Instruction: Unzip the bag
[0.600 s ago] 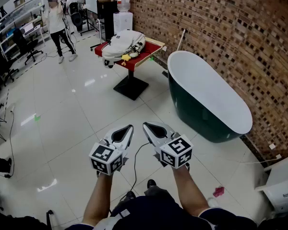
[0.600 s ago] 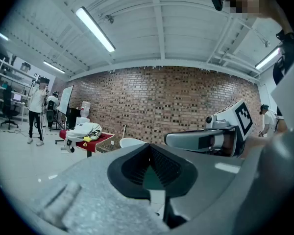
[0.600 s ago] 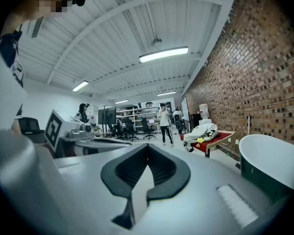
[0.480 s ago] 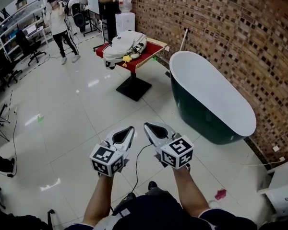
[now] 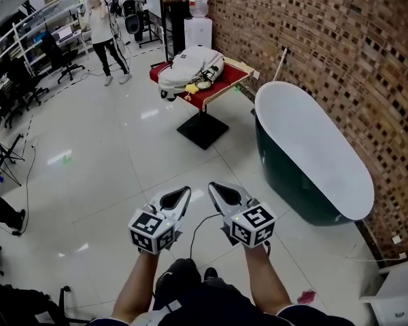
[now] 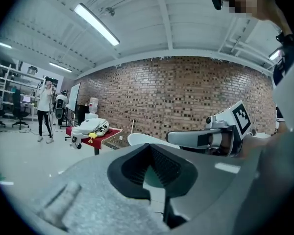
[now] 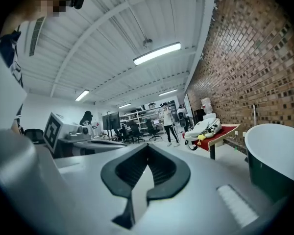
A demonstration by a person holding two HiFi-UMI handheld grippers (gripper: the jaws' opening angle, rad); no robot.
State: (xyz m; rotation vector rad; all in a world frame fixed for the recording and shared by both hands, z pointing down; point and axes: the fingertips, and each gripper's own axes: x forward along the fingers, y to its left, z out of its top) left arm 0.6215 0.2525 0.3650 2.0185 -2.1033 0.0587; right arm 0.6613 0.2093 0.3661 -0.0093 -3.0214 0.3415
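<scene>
Approach stage: your left gripper (image 5: 183, 193) and right gripper (image 5: 215, 187) were both fully closed and empty, side by side. White bag (image 5: 190, 65) lay on the red table (image 5: 222, 89) at 12 o'clock, well apart. You needed to walk closer and find the zipper pull before opening either claw.

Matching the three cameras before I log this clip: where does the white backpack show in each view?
Head view: white backpack at top centre, lying on the red table.
Left gripper view: white backpack small, at middle left, on that table.
Right gripper view: white backpack right of centre, on that table.
Shared landmark: the bathtub, right of the backpack in every view.
</scene>
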